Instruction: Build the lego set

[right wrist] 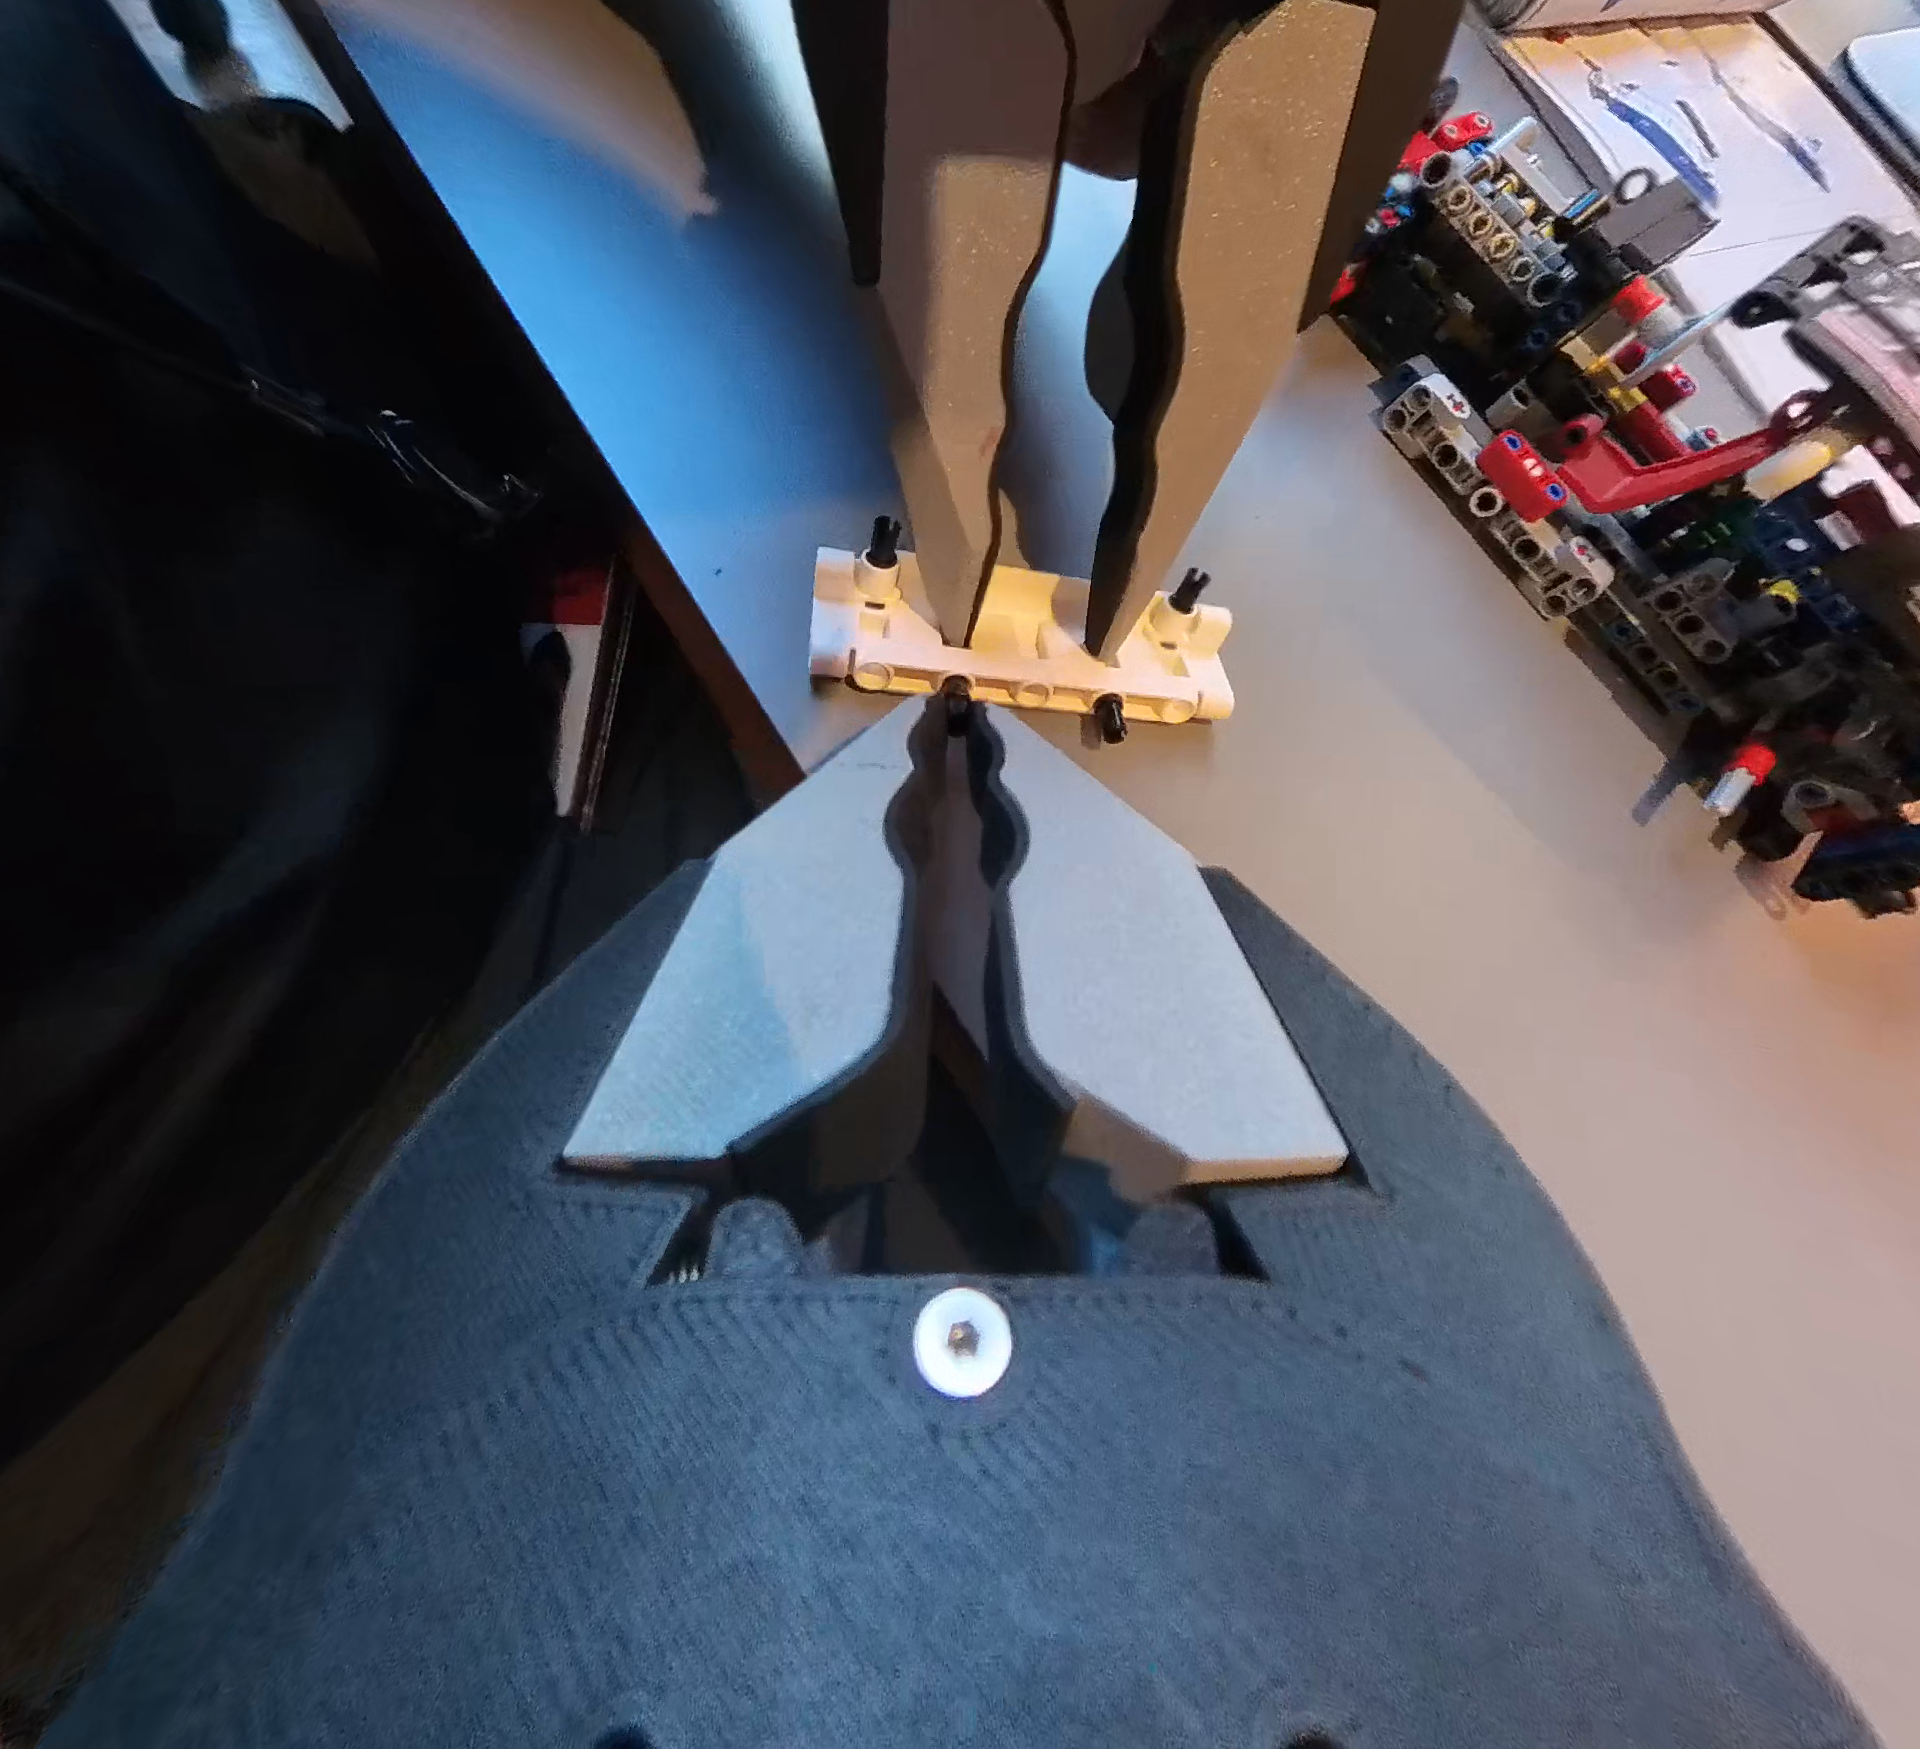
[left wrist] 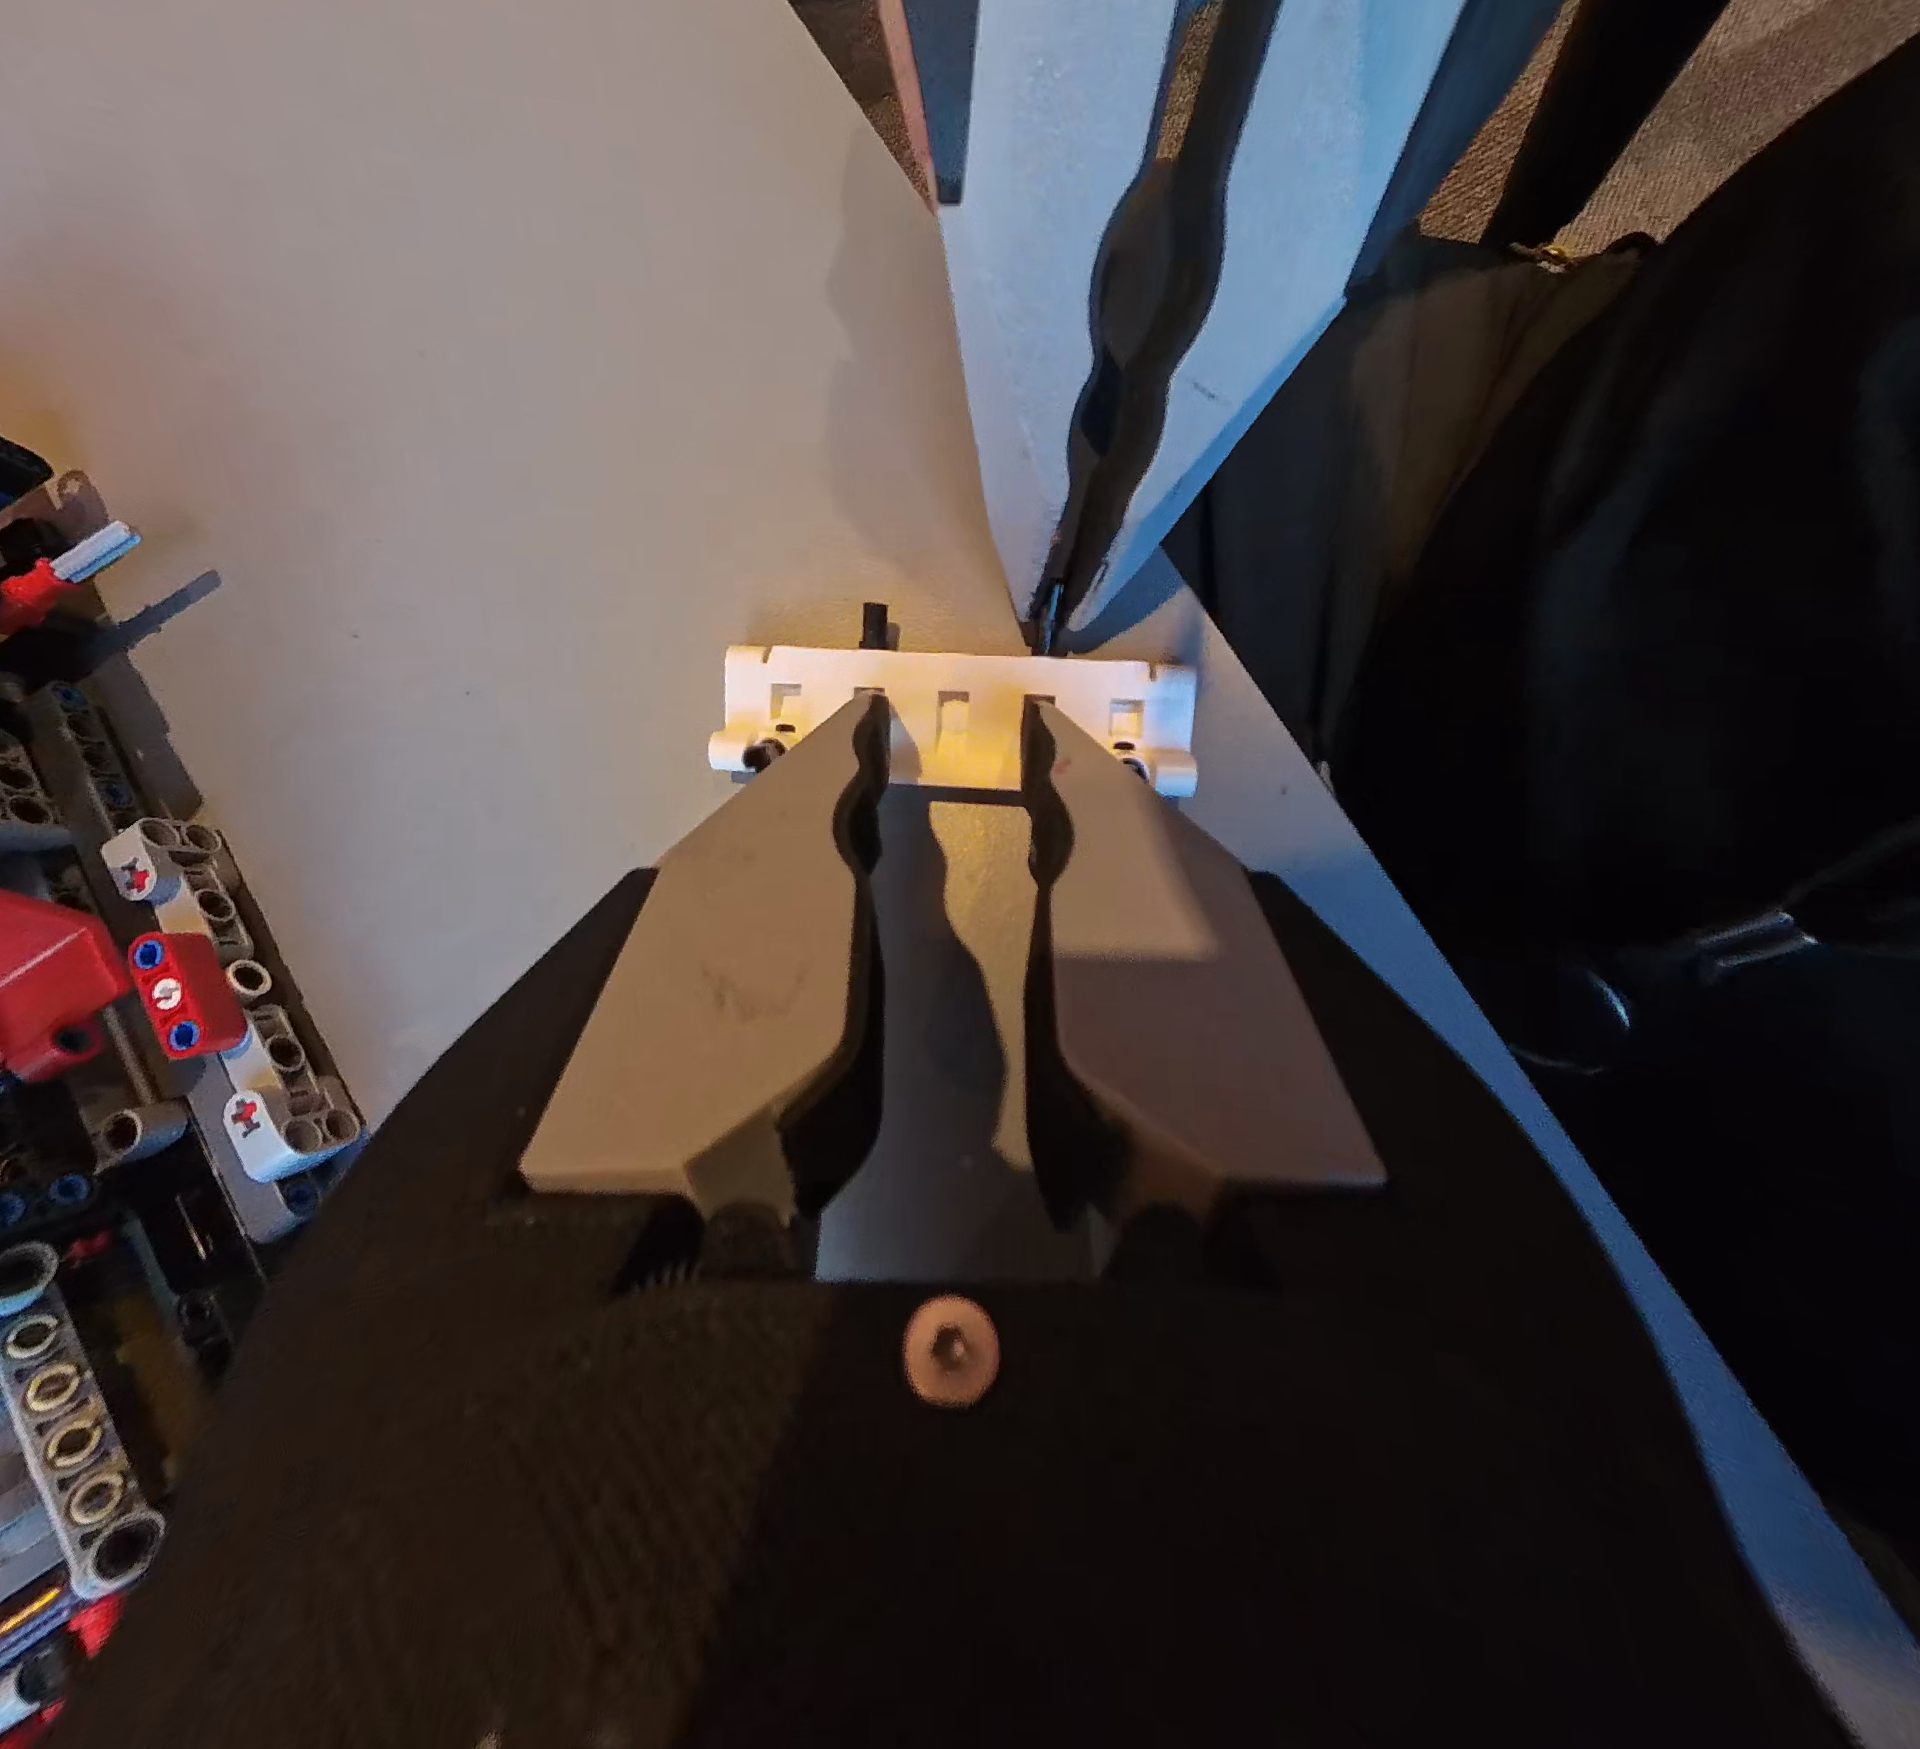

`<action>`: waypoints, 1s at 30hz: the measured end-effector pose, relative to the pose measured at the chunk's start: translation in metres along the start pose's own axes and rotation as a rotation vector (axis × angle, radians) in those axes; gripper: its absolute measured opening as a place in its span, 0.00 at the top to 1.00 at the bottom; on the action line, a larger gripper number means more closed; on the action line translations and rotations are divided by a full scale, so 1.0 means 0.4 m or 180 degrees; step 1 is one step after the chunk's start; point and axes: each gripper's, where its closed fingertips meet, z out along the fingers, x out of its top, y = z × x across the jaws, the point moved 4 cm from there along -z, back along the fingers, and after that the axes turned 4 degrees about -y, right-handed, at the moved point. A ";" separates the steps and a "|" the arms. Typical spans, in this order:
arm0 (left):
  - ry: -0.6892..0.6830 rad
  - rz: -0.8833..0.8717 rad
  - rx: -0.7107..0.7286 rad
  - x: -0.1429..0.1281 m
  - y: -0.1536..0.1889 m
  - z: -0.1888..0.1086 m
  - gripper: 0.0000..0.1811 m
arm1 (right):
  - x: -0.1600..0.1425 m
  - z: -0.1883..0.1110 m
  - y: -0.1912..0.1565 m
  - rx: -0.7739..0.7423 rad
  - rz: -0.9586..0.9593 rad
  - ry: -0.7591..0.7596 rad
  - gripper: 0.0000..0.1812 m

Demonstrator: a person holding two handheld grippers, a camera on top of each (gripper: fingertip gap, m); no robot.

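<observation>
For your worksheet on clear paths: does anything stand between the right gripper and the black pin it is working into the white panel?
Nothing visible does. The right gripper is shut on the black pin at the white panel edge. The left gripper bears on the panel from the far side, clear of the pin.

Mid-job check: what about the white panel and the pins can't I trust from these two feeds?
- Left wrist view: the right gripper tips hide the black pin they pinch.
- Right wrist view: how deep that black pin sits in the white rectangular Technic panel is too small to tell.
- Both views: the left gripper fingers cover the panel's middle, so their hold is unclear.
- Left view: the grey-and-red Lego assembly is cut off.
</observation>
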 end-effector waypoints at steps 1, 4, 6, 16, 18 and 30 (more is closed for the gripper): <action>0.0016 -0.0001 0.0009 -0.001 0.001 -0.001 0.87 | -0.002 0.002 -0.002 -0.0069 -0.0049 -0.0028 0.99; 0.0069 0.0006 0.0035 -0.007 0.003 -0.003 0.87 | -0.008 0.011 -0.010 -0.0192 0.0060 -0.0018 0.99; 0.0129 -0.0021 0.0051 -0.010 0.003 -0.004 0.87 | -0.008 0.012 -0.008 -0.0084 0.0395 0.0054 0.99; 0.0008 0.0076 0.0120 -0.004 0.008 -0.005 0.87 | 0.006 0.004 0.014 0.0759 0.0906 -0.0388 0.99; 0.0028 0.0089 0.0159 -0.003 0.010 -0.004 0.87 | 0.006 0.003 0.025 0.1118 0.1257 -0.0481 0.99; 0.0012 0.0069 0.0401 -0.001 0.009 0.004 1.00 | 0.011 -0.002 0.046 0.1176 0.1517 -0.0526 0.99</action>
